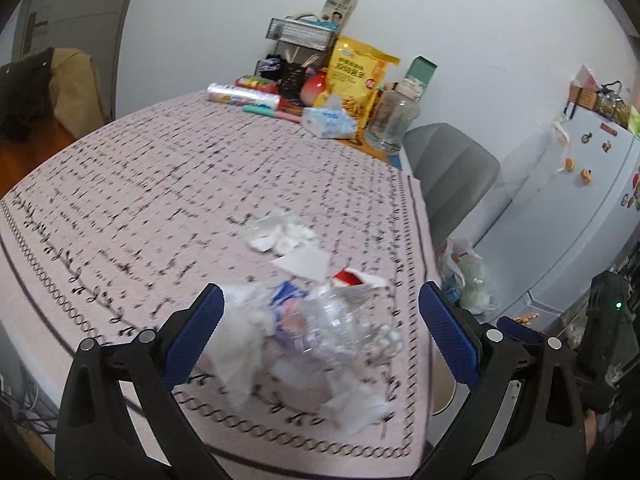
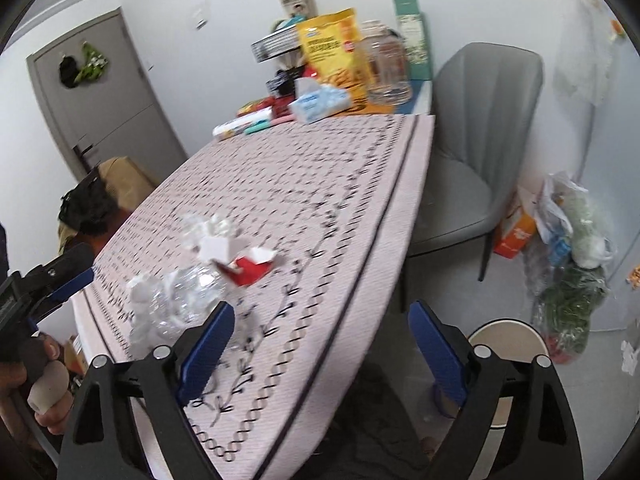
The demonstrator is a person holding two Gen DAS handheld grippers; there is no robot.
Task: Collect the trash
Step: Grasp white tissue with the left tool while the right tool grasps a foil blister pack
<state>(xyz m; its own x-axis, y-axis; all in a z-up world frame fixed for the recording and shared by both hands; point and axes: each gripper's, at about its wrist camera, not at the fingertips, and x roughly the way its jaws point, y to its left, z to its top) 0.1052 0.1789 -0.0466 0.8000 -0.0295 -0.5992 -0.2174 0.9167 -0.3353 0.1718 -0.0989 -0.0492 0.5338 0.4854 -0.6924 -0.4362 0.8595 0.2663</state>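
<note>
A heap of trash lies near the front right corner of the pink patterned tablecloth (image 1: pixel 160 184). It holds a crushed clear plastic bottle (image 1: pixel 336 320), crumpled white tissues (image 1: pixel 240 344), a red and white carton (image 1: pixel 352 278) and white paper scraps (image 1: pixel 280 232). My left gripper (image 1: pixel 320 328) is open, its blue fingers wide on either side of the bottle and tissues. In the right wrist view the bottle (image 2: pixel 180 296), carton (image 2: pixel 252 266) and scraps (image 2: pixel 208 228) lie left of my open right gripper (image 2: pixel 320 344), which hangs over the table's edge and holds nothing.
Snack bags (image 1: pixel 356 76), a tissue pack (image 1: pixel 328 120), a clear jar (image 1: pixel 394 120) and boxes crowd the table's far end. A grey chair (image 2: pixel 476 152) stands at the right side. Filled plastic bags (image 2: pixel 568 248) and a round bin (image 2: pixel 508 344) sit on the floor.
</note>
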